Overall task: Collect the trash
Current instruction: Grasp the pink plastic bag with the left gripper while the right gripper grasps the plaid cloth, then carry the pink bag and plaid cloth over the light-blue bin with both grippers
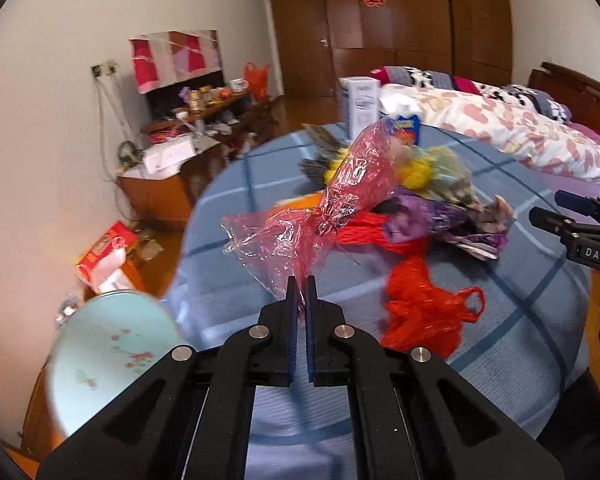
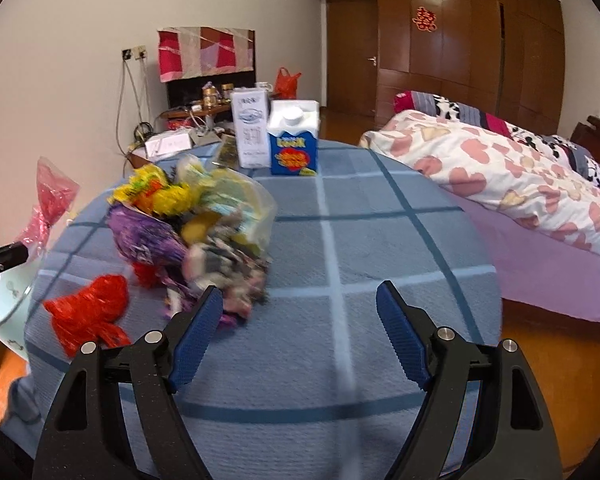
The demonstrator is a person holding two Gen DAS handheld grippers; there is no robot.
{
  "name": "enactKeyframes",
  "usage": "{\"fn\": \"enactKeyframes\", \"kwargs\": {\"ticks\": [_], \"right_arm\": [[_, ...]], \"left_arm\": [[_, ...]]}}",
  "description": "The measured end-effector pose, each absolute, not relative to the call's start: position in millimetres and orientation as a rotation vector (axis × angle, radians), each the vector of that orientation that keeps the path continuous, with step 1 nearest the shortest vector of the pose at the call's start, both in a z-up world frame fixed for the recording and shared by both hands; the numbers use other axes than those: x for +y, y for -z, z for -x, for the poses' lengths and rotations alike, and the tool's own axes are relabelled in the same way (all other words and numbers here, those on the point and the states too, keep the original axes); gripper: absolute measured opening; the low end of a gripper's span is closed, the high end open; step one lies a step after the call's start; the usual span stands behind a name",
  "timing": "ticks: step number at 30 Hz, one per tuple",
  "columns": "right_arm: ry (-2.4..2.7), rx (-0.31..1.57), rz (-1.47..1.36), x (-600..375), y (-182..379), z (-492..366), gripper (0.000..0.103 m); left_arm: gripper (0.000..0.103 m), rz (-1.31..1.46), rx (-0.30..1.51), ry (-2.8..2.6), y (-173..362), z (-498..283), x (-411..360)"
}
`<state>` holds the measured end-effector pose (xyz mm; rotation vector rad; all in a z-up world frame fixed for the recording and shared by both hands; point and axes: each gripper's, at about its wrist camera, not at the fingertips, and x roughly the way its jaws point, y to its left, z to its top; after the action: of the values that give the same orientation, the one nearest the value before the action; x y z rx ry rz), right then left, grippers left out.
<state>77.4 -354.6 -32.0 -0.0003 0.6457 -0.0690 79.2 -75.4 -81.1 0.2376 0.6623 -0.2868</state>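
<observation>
Care with the lift is what matters most to me now: my left gripper (image 1: 300, 284) has its jaws pressed together on a thin corner of the pink cellophane wrapper (image 1: 332, 204), and the film hangs up and away from the pads, so I judge a slow, steady carry will keep it from slipping or tearing. I would swing it toward the pale blue bin (image 1: 108, 356) that sits low at the left, beside the table's edge, and open only once the wrapper is over the rim. My right gripper (image 2: 300, 316) has its jaws wide apart with nothing between them, hovering over the blue checked tablecloth (image 2: 380, 240) just beside the trash pile (image 2: 204, 220); I would keep it clear of the left one's path.

The wrapper is translucent pink, crinkled, with darker print on it, and looks light and floppy. The pile behind it is a loose mix of yellow, purple and grey packets, with a crumpled red plastic bag (image 1: 424, 312) lying apart on the cloth. Two cartons (image 2: 272, 136) stand upright at the far edge.
</observation>
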Motion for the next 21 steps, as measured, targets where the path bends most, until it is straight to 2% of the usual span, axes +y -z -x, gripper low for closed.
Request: {"fn": "enactKeyframes", "kwargs": {"ticks": [6, 8, 9, 10, 11, 13, 21], "right_arm": [[0.049, 0.690, 0.053, -323.7, 37.2, -106.5, 0.080], [0.051, 0.733, 0.034, -323.9, 43.2, -117.2, 0.077], [0.047, 0.759, 0.017, -326.0, 46.8, -122.5, 0.065], [0.037, 0.782, 0.002, -328.3, 49.9, -126.1, 0.048], [0.031, 0.798, -0.008, -330.4, 52.0, -127.6, 0.035], [0.005, 0.810, -0.031, -334.7, 53.6, -125.9, 0.018], [0.011, 0.700, -0.026, -340.0, 20.0, -98.7, 0.017]], "left_arm": [[0.003, -0.228, 0.678, 0.193, 83.7, -82.0, -42.3], [0.003, -0.221, 0.698, 0.172, 89.9, -84.3, -34.1], [0.003, -0.218, 0.703, 0.169, 91.8, -84.9, -31.3], [0.003, -0.218, 0.707, 0.166, 93.8, -85.0, -28.9], [0.003, -0.219, 0.708, 0.166, 95.2, -84.7, -27.3], [0.003, -0.217, 0.709, 0.166, 95.6, -85.2, -24.4], [0.003, -0.202, 0.680, 0.144, 85.3, -79.2, -17.2]]}}
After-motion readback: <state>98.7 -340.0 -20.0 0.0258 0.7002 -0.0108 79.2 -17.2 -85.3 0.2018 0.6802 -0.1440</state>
